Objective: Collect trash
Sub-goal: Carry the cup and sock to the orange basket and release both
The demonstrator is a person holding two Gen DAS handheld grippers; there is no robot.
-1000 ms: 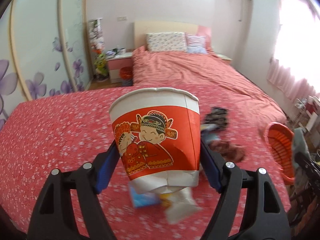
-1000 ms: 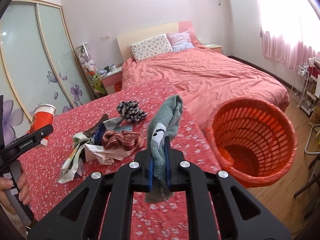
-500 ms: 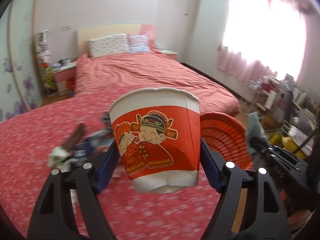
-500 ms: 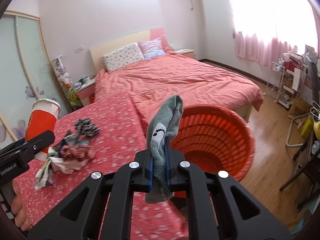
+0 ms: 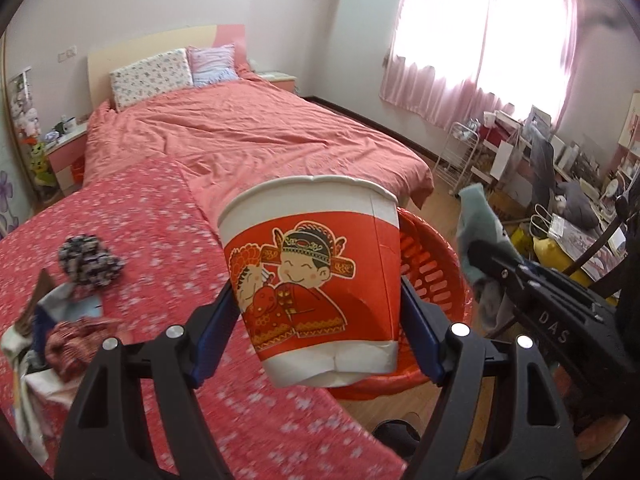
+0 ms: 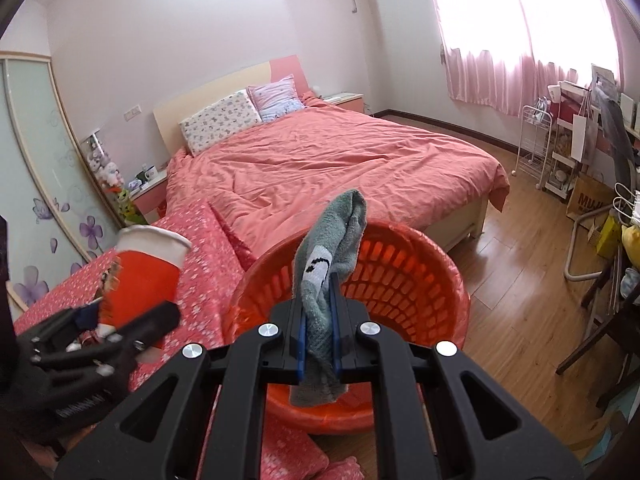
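Left gripper (image 5: 320, 320) clamped on paper cup (image 5: 312, 272): upright, mouth up, slightly tilted, beside orange basket (image 6: 420, 280). Right gripper (image 6: 319, 320) pinched on grey sock (image 6: 332, 256): long axis vertical, over basket rim. Basket's near side hidden behind cup and sock.

Paper cup (image 5: 312, 280) between left gripper (image 5: 316, 320) fingers (image 5: 212, 332), basket (image 6: 400, 280) on floor beside bench (image 5: 140, 220), behind cup, sock (image 6: 328, 264) in right gripper (image 6: 319, 344) before basket, clutter pile (image 5: 68, 312) on bench at left, bed (image 6: 340, 168) beyond.
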